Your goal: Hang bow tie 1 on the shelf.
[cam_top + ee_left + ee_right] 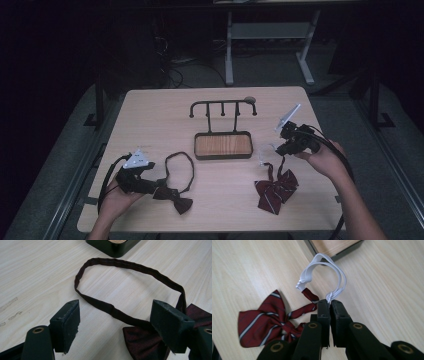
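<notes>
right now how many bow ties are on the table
2. A dark maroon bow tie lies front left by the left tool; a striped red bow tie lies front right, its white strap pinched in the right tool.

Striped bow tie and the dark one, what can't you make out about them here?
- Striped bow tie: right gripper view, near part hidden behind the right hand-held gripper.
- White elastic loop: high view, too small to trace.
- Dark bow tie: left gripper view, cut by the bottom edge, jaw covers part.

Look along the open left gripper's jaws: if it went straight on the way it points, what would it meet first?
Most likely the dark bow tie's neck band, whose loop lies on the table just ahead of the left gripper. Beyond it stands the black tray stand. Depth is hard to judge.
</notes>
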`<move>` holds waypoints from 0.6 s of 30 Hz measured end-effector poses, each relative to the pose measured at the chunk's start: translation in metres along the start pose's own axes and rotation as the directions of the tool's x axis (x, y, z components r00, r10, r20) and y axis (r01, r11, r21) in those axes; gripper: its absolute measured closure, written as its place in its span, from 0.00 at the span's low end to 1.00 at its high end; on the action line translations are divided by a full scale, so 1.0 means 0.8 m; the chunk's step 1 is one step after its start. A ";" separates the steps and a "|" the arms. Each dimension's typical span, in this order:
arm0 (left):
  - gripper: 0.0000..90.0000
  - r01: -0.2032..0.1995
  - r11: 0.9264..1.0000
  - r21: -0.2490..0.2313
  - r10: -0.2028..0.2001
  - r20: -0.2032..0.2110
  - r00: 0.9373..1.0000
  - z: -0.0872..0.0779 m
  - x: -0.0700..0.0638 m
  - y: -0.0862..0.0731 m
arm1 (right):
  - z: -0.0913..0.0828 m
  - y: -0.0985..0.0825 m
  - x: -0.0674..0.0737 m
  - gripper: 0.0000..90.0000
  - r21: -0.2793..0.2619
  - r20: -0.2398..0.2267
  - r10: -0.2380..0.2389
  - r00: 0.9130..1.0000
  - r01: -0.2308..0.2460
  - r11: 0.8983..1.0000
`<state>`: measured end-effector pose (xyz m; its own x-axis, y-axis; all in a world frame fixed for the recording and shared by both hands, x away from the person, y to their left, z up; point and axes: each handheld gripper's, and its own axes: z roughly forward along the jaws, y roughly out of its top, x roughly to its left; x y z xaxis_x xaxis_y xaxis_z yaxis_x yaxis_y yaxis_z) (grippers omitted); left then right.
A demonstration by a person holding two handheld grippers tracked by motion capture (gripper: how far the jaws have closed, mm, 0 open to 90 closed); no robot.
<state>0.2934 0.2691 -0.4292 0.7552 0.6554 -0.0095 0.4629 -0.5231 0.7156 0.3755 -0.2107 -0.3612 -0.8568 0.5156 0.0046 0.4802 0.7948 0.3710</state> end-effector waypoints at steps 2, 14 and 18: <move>0.27 -0.001 1.000 0.000 0.001 0.000 1.000 0.000 0.000 0.000 | -0.004 0.002 0.003 0.95 -0.001 -0.001 -0.009 1.000 0.009 1.000; 0.27 0.000 1.000 -0.003 0.000 0.001 1.000 0.000 0.000 0.000 | -0.026 0.011 0.007 0.95 -0.043 -0.029 -0.027 0.999 0.026 0.999; 0.27 -0.002 1.000 -0.002 0.002 0.001 1.000 0.000 0.000 0.000 | -0.033 0.015 0.007 0.95 -0.054 -0.035 -0.030 0.999 0.028 0.998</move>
<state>0.2932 0.2689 -0.4289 0.7567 0.6537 -0.0086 0.4602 -0.5232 0.7173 0.3711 -0.2068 -0.3324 -0.8771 0.4795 0.0262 0.4448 0.7906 0.4209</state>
